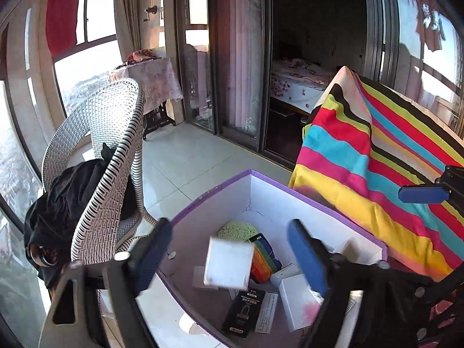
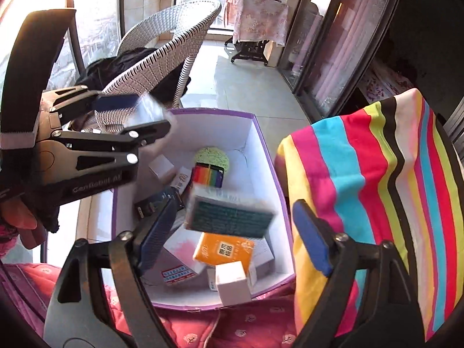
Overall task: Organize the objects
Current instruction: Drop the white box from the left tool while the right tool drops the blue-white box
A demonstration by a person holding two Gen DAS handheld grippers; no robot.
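Left wrist: my left claw (image 1: 232,258) is spread wide, a blurred white box (image 1: 229,262) loose between the pads, touching neither, over the purple-rimmed bin (image 1: 290,188). Right wrist: my right claw (image 2: 235,240) is released too; a dark-faced box (image 2: 229,214) sits blurred between its fingers above the bin, striped cloth (image 2: 377,174) beside.

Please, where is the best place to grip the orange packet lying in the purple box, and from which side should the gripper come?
Judging from the right wrist view, take the orange packet across its two long edges, coming from above. It lies flat on other boxes, its printed face up, inside the high-walled purple box, so a sideways approach looks blocked.
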